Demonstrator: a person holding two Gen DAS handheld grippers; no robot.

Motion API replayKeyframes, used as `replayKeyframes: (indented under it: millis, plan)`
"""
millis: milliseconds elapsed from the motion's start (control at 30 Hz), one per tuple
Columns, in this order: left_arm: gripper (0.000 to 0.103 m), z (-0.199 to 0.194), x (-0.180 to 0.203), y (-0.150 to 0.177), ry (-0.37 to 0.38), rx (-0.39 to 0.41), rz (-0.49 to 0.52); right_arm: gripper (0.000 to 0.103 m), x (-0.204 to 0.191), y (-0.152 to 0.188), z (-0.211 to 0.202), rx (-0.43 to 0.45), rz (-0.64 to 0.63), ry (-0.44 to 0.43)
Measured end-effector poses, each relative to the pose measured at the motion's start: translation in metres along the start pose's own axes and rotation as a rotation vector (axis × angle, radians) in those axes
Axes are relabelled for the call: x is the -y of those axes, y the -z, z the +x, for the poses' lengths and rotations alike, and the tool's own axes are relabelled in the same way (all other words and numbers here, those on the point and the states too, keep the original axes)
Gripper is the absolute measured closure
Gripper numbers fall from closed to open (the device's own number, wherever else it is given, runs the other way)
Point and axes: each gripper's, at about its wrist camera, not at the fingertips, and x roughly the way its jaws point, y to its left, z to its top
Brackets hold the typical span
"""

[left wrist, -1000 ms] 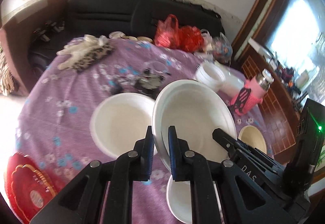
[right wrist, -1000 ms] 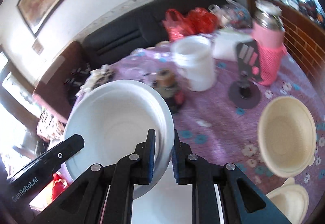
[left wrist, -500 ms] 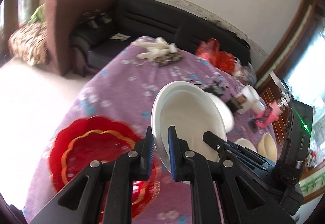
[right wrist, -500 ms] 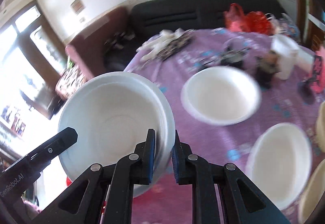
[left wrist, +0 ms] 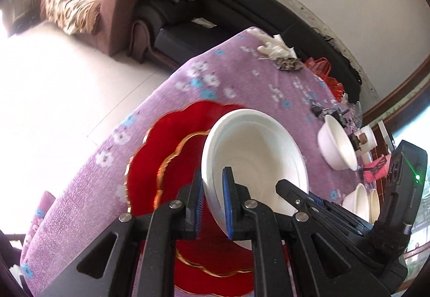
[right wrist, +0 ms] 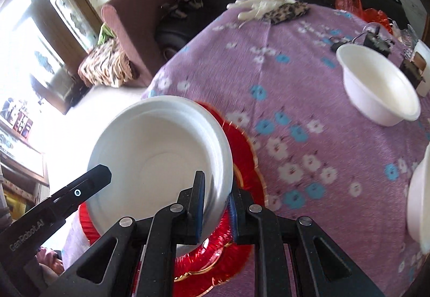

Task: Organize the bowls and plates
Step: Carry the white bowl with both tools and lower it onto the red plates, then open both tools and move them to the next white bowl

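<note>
Both grippers are pinching the same white bowl [left wrist: 255, 159] by its rim, on opposite sides: the left gripper [left wrist: 212, 200] is clamping the near edge between its blue-padded fingers, and the right gripper [right wrist: 216, 198] is gripping the other edge in the same way. The bowl is hanging tilted above a red plate [left wrist: 172, 159] with a wavy gold border, which is lying near the edge of the surface [right wrist: 295, 76] covered in a purple flowered cloth. Whether the bowl is touching the plate is not clear. Another white bowl [right wrist: 379, 87] is sitting upright farther along the surface, well apart from the plate, and more pale bowls [left wrist: 361, 202] are showing near the right edge
</note>
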Motion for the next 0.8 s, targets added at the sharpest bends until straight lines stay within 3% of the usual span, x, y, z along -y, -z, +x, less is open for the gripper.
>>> replayKeyframes:
  millis: [333,467,600,700,800]
  plan:
    - [0.089,0.006,-0.013,0.007,-0.006,-0.005,-0.018,0.083,-0.004,0.009,0.018,-0.041,-0.002,-0.002]
    - [0.059,0.008,-0.017,0.006,0.016,-0.002,-0.051,0.075,-0.002,0.01,0.019,-0.036,0.025,-0.012]
    - [0.051,0.007,-0.017,0.007,0.03,-0.002,-0.063,0.056,-0.004,0.011,0.015,-0.013,0.022,-0.04]
    - [0.043,0.005,-0.016,0.008,0.046,0.0,-0.067,0.051,-0.004,0.013,0.009,0.015,0.021,-0.041]
    - [0.043,0.001,-0.016,0.01,0.053,0.009,-0.074,0.05,-0.001,0.015,0.002,0.038,0.031,-0.064]
